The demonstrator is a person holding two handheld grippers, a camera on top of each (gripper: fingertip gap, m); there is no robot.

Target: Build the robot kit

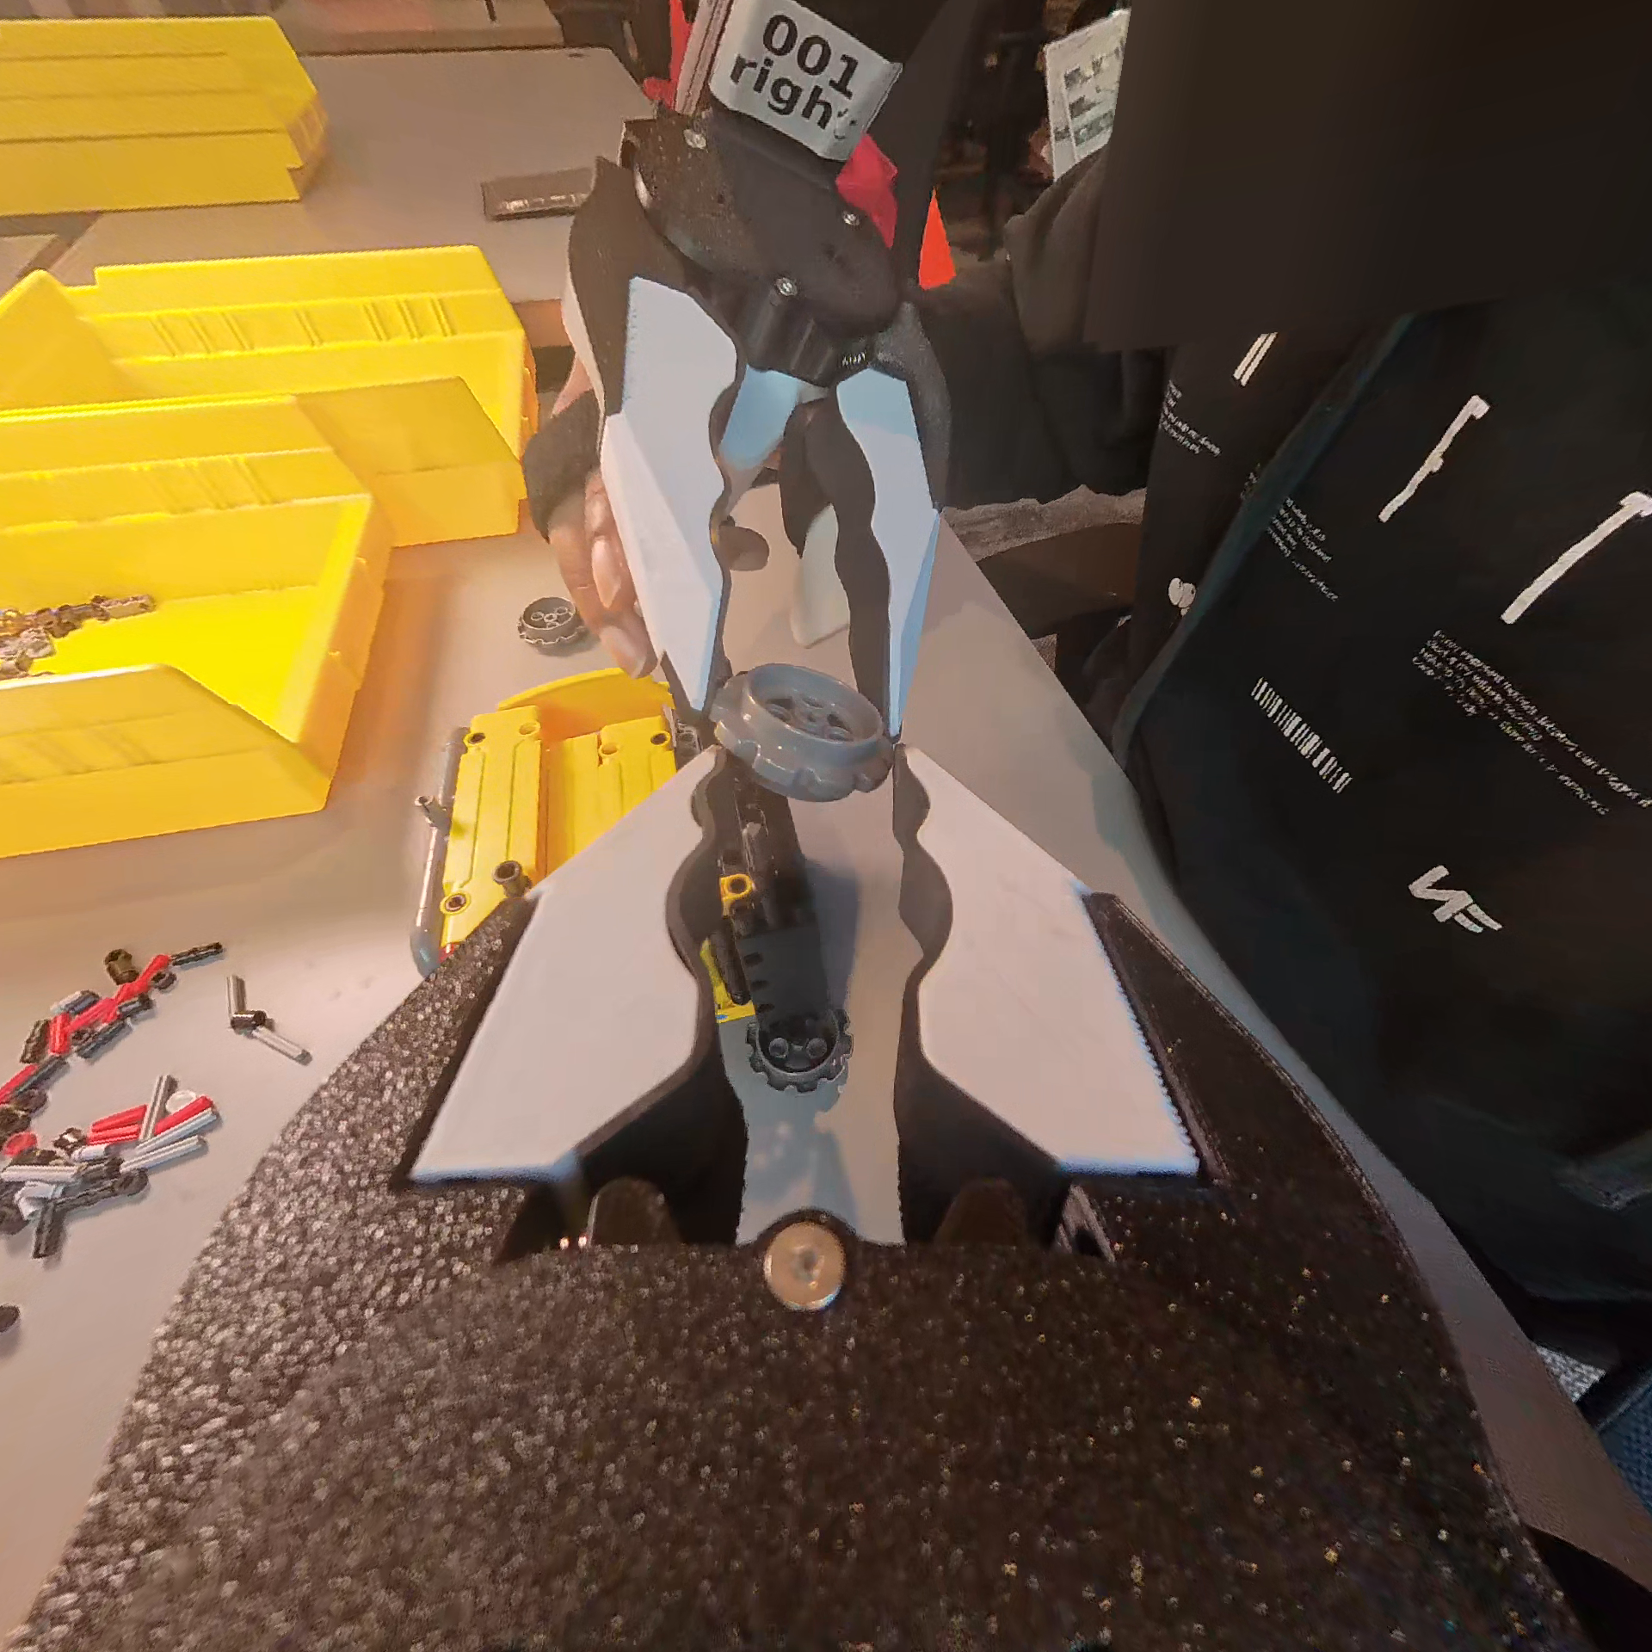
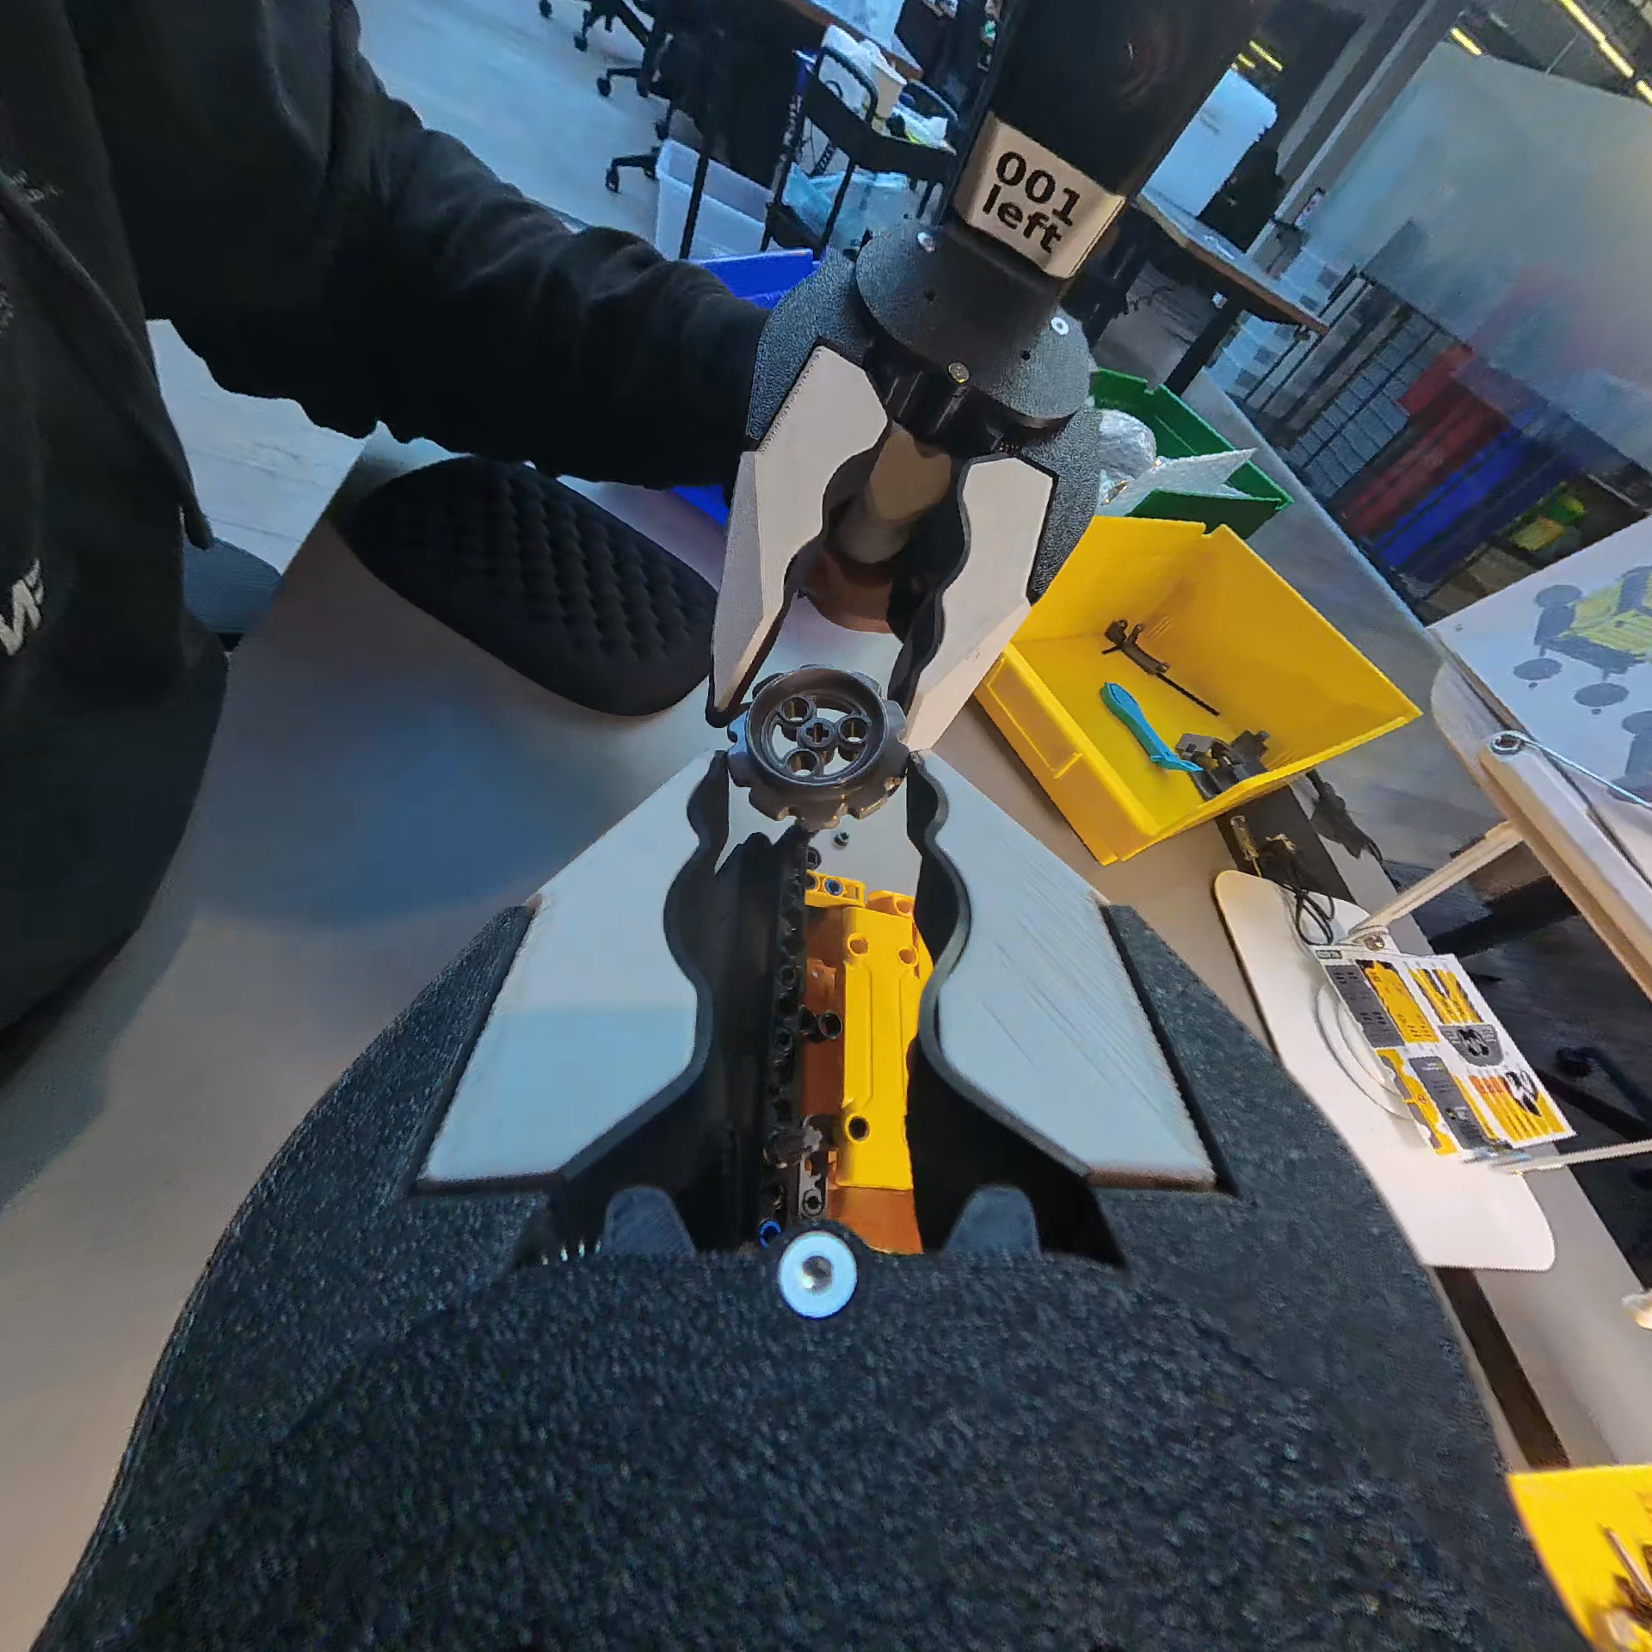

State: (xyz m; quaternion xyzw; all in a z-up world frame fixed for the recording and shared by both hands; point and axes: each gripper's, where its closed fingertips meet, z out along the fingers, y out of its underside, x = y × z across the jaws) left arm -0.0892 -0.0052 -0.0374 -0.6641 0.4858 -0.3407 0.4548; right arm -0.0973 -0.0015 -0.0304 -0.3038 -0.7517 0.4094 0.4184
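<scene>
A dark grey toothed wheel hub (image 1: 798,742) hangs above the table, between both grippers, which meet tip to tip. My left gripper (image 1: 809,762) has its fingertips against the wheel's two sides. My right gripper (image 1: 798,712) comes from the far side and pinches the same wheel. In the right wrist view the wheel (image 2: 815,746) sits between my right gripper (image 2: 818,764) and the left gripper (image 2: 818,720). Below lies a yellow and black brick-built model (image 1: 572,787) with a second hub (image 1: 798,1055) on its black beam; the model also shows in the right wrist view (image 2: 863,1028).
Yellow bins (image 1: 179,536) stand on the left. Loose red, black and grey pins (image 1: 89,1117) and a spare hub (image 1: 547,619) lie on the grey table (image 1: 358,912). A yellow bin with a blue tool (image 2: 1251,626), a green bin (image 2: 1189,447) and a printed sheet (image 2: 1439,1046) stand to the right. A person in black sits close. The grippers are tip to tip, or close to it. Both grippers' tips are roughly 30 cm from the spare hub (image 1: 547,619).
</scene>
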